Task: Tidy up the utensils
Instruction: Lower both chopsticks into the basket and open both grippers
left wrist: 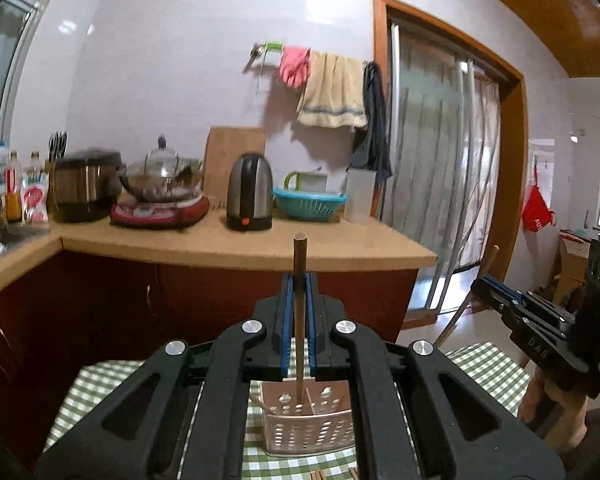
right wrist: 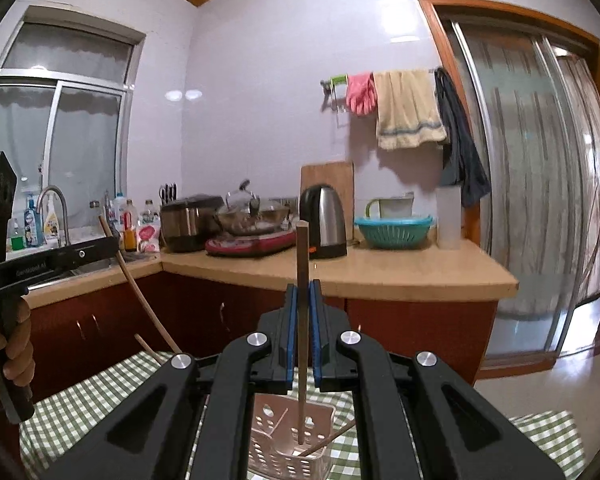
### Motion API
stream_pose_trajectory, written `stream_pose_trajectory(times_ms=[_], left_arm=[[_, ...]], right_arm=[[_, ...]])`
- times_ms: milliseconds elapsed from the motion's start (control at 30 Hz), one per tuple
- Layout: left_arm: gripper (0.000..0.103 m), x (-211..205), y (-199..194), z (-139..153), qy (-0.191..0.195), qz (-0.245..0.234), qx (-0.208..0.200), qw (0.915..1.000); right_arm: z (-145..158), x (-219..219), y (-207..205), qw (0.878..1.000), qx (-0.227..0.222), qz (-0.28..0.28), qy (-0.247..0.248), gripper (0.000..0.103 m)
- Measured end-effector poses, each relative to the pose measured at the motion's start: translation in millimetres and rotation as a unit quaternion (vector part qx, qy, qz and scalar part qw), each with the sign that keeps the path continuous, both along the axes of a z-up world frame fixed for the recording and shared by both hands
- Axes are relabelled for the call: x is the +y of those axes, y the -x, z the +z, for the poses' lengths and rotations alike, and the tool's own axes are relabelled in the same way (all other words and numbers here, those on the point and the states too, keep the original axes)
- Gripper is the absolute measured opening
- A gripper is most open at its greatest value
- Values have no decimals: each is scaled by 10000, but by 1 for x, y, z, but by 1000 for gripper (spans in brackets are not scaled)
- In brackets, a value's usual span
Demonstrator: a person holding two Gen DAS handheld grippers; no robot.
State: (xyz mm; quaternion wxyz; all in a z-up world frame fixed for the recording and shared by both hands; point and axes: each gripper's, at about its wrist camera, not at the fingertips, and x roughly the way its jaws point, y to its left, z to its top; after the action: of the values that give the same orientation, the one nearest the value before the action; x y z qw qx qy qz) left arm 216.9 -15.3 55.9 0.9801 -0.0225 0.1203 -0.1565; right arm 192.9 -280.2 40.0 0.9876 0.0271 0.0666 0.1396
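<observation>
A: Each hand has one slim brown wooden chopstick pinched upright. The left gripper (left wrist: 300,300) has its blue-padded jaws closed on the left chopstick (left wrist: 299,264); the right gripper (right wrist: 305,308) is clamped the same way on the right chopstick (right wrist: 302,264).

B: And the target?

A: The pale pink perforated plastic utensil holder (left wrist: 312,420) sits on the green-and-white checked tablecloth (left wrist: 100,384), near and below both grippers. In each wrist view the lower tip hangs over the holder's mouth, apparently just inside the rim.

B: So how would you finish the step well?

A: I'd keep each stick vertical and lower straight down, so the tip clears the divider, and release only once it is well inside. Another chopstick (right wrist: 328,438) already leans across the holder, so the right one could snag on it.

B: Anything else?

A: I'd let go one hand at a time; the light holder might tip.
</observation>
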Motion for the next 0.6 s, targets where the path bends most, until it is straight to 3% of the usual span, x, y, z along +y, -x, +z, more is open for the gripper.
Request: stream_pose_trajectory(times_ms=[300,600], left_arm=[[7,3,-35,-45,-63,96,447,9989],[9,-2,-51,-73,-157,77,804,9966]], right_arm=[[-45,7,-30,9983,586,37,-5,7],[-59,12,-42,9963,857,39,96,7]])
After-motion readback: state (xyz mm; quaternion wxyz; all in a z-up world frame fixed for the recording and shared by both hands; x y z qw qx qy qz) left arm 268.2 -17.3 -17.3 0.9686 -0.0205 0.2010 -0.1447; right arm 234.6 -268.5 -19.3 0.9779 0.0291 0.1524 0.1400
